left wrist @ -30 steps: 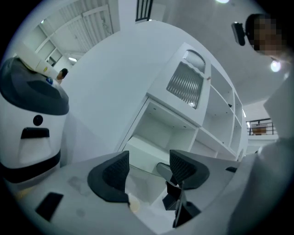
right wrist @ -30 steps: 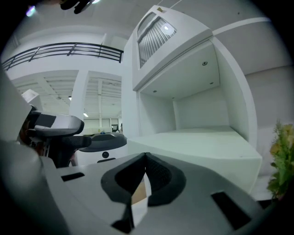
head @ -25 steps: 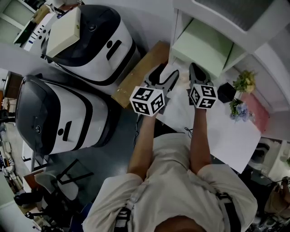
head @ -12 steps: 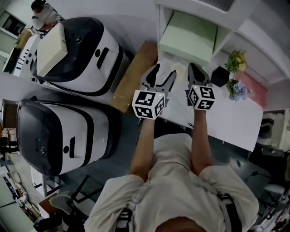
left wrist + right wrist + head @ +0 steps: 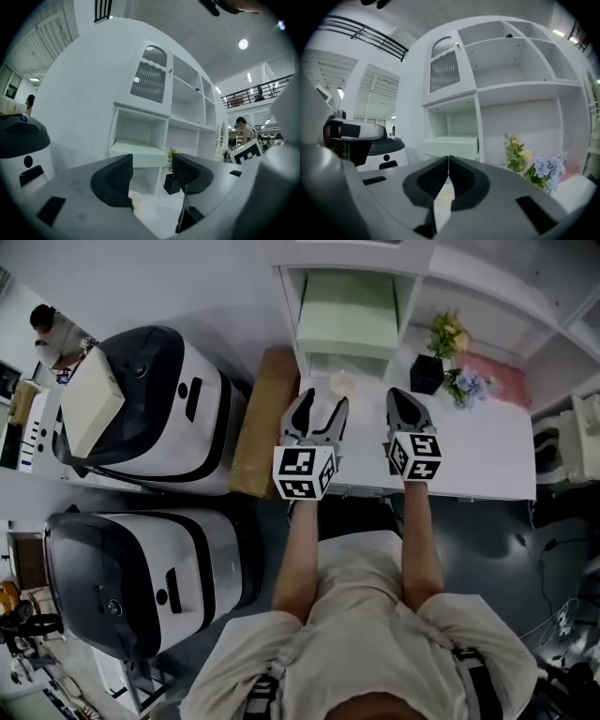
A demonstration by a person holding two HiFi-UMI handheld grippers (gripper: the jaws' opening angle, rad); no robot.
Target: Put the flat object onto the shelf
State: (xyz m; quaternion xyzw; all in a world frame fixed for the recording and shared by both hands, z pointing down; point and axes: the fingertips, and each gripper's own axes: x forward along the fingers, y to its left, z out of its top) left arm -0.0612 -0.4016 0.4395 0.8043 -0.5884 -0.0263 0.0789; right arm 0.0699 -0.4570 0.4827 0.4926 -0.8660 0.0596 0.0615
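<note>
A small round cream flat object [image 5: 342,383] lies on the white table [image 5: 478,451], just in front of the white shelf unit [image 5: 408,282] with its pale green board [image 5: 347,320]. My left gripper [image 5: 323,405] is open and hovers over the table's near left edge, a little short of the object. In the left gripper view the object [image 5: 136,200] shows low between the open jaws of the left gripper [image 5: 151,169]. My right gripper [image 5: 402,397] is shut with nothing seen in it; in its own view, the right gripper [image 5: 448,165] points at the shelf unit [image 5: 506,93].
A black pot [image 5: 427,376] with yellow flowers [image 5: 448,334] and a blue bunch [image 5: 466,385] stand right of the object. A cardboard box [image 5: 262,423] leans at the table's left end. Two large white-and-black machines [image 5: 169,418] [image 5: 141,568] fill the left side.
The view has swung so the shelf and table now lie straight ahead. Both grippers sit a little lower in the picture. Left stays open, right stays shut.
</note>
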